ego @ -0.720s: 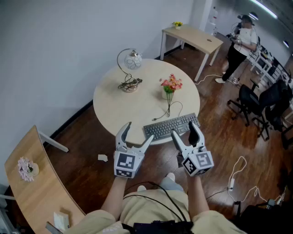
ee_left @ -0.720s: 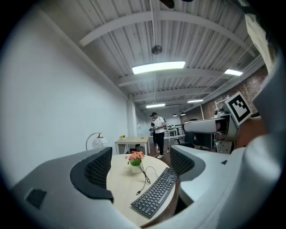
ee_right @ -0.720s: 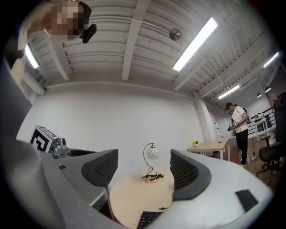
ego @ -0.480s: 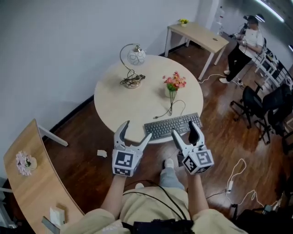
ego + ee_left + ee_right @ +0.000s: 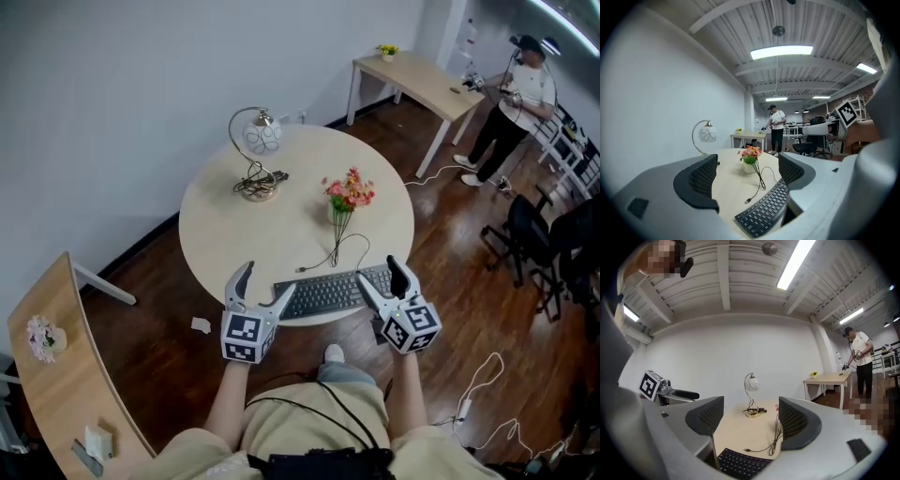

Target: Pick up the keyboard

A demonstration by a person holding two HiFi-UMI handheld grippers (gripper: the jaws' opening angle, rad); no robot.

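A dark keyboard lies along the near edge of the round table, and its loose cable curls toward the vase. My left gripper is open at the keyboard's left end, nothing between its jaws. My right gripper is open at the keyboard's right end, also empty. In the left gripper view the keyboard runs low and right under the open gripper. The right gripper view has the keyboard low between its open gripper.
A vase of flowers and an arched lamp stand on the table behind the keyboard. A person stands by a rectangular desk at the far right, near office chairs. A curved desk sits at left.
Both grippers have come up to the table's near edge and now flank the keyboard's two ends. The jaws stay open.
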